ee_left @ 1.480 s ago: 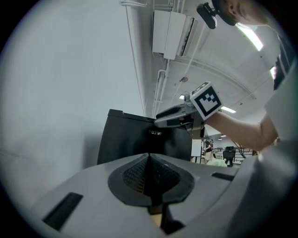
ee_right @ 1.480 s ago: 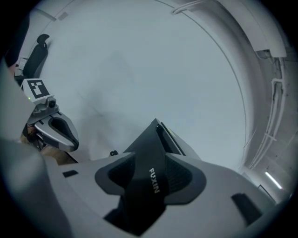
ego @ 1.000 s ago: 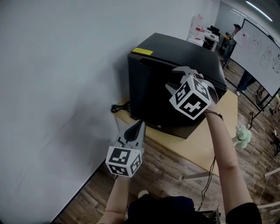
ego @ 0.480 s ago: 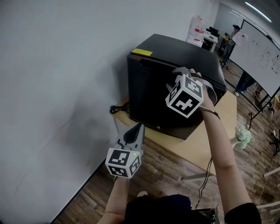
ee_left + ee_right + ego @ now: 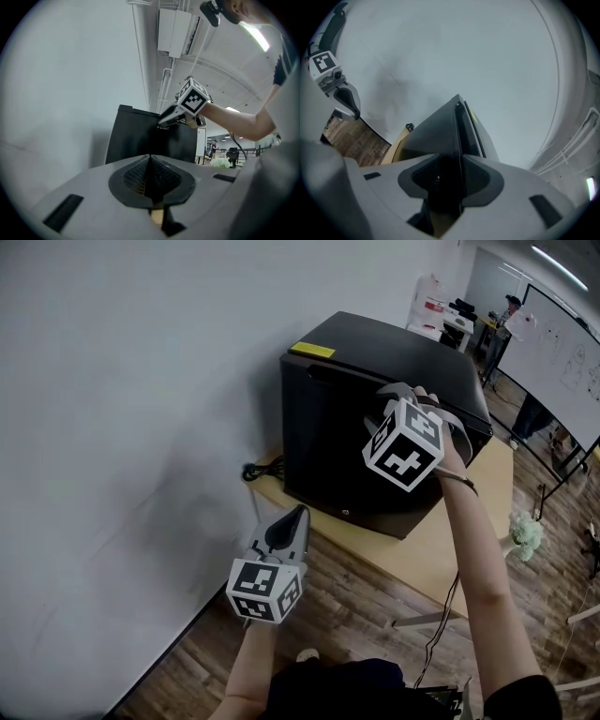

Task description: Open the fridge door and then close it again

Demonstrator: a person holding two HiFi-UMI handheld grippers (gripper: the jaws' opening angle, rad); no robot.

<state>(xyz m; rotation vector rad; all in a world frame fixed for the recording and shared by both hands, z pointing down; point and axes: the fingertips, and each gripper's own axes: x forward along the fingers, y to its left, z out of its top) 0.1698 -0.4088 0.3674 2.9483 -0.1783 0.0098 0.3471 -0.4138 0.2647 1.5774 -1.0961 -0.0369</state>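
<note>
Since the fridge door (image 5: 337,446) at one o'clock on the desk (image 5: 441,549) looks stiff and seal-held, the right claw (image 5: 397,392), having just been closing, pinches its top edge. The left claw (image 5: 294,518) hangs pressed together and empty at seven.

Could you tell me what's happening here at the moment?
A person is working on the black fridge on a low wooden table. The right gripper has just been closing its jaws on the top edge of the fridge door, which looks not yet opened. The left gripper hangs shut and empty, away from the fridge.
</note>
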